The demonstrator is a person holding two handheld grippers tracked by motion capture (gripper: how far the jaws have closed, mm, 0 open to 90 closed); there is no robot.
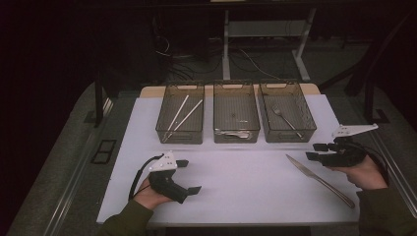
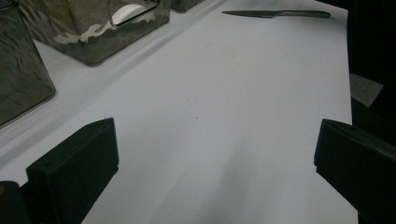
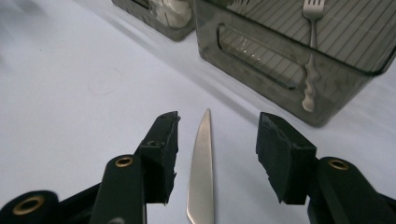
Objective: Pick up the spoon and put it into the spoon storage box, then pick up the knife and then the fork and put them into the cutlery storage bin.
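High view gives us three clear bins in a row at the far side of the white table (image 1: 221,196). The left bin (image 1: 180,112) holds a pair of chopsticks (image 1: 181,116), the middle bin (image 1: 236,112) a pale utensil we take for a spoon (image 1: 233,133), and the right bin (image 1: 287,111) a fork (image 1: 284,117). One knife (image 1: 319,180) lies loose on the table, so we judge a sorting job to be nearly done, with the knife the last piece to be picked up and binned; we cannot tell which bin it belongs in.

Our right gripper (image 1: 320,151) sits just beyond the knife's tip, jaws spread and holding nothing. In the right gripper view the blade (image 3: 201,172) runs up between the two jaws, touched by neither, and points toward the bin with the fork. Whether the jaws hang above the blade or are level with it, we cannot say.

Our left gripper (image 1: 189,176) rests well apart from the knife, jaws wide and empty.
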